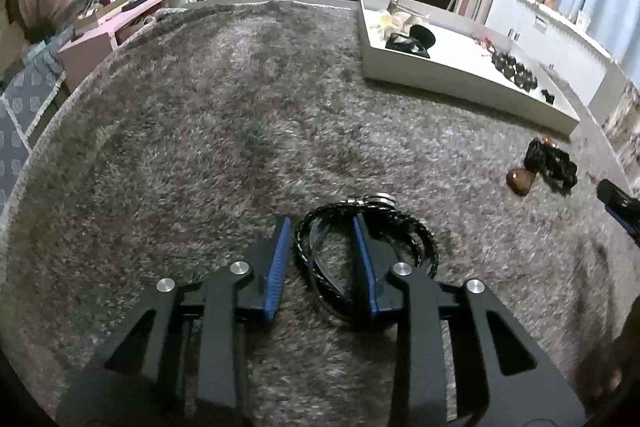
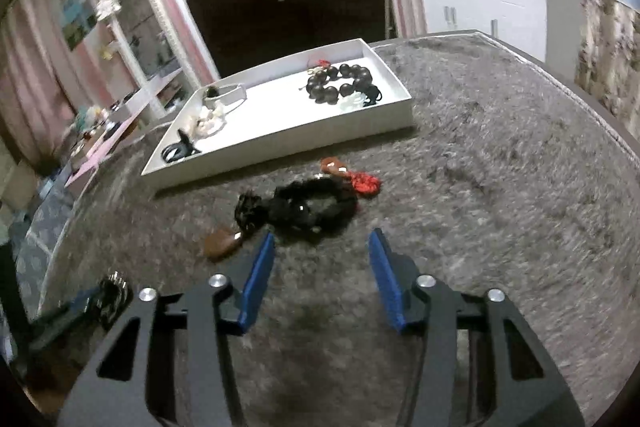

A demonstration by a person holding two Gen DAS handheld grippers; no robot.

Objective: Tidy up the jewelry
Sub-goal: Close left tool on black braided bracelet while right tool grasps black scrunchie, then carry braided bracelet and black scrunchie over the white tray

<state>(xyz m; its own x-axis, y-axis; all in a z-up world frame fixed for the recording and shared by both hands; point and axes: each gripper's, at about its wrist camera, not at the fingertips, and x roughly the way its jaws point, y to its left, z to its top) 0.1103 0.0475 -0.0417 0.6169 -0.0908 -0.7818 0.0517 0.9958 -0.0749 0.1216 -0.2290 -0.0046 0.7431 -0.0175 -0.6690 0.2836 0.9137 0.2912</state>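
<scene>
In the left wrist view my left gripper is open over a black braided cord bracelet with a metal clasp, lying on the grey shaggy cloth; one side of the loop lies between the fingers, the right finger stands inside the loop. In the right wrist view my right gripper is open and empty, just short of a black fuzzy hair tie. A brown wooden pendant and a red tassel charm lie beside it. The white tray behind holds a dark bead bracelet.
The tray also shows at the back right in the left wrist view, with a white flower clip and black pieces inside. The table's edge curves round. A pink shelf and a mirror stand beyond on the left.
</scene>
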